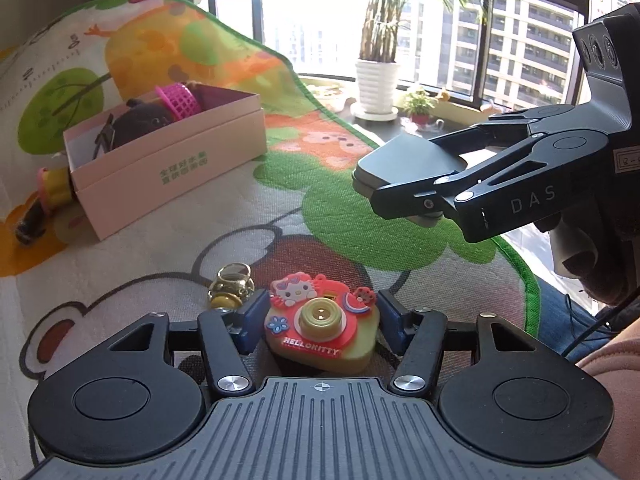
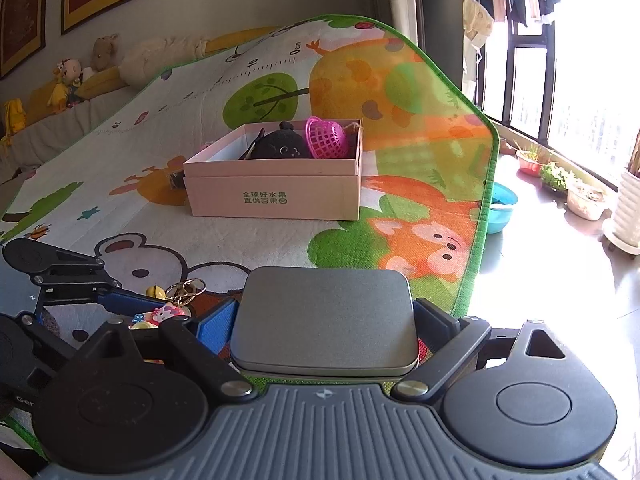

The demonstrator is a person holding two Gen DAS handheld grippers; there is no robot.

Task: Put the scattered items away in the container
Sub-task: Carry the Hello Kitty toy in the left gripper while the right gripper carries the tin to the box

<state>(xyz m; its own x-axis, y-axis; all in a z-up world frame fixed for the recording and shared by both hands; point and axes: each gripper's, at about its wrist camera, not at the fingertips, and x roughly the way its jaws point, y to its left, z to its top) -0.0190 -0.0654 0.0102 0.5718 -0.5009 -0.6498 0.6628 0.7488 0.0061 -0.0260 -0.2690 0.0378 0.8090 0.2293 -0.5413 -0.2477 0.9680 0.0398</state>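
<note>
Left gripper (image 1: 318,318) half-open, blue pads flanking the toy camera (image 1: 322,326) on the play mat (image 1: 200,232); contact uncertain. Toy looks light, rigid, glossy plastic: best pinched across its flat sides, keyring (image 1: 232,290) trailing just ahead-left. Right gripper (image 2: 324,328) holds the grey tin (image 2: 324,316) wide-jawed; box (image 2: 276,184) lies well ahead.
</note>
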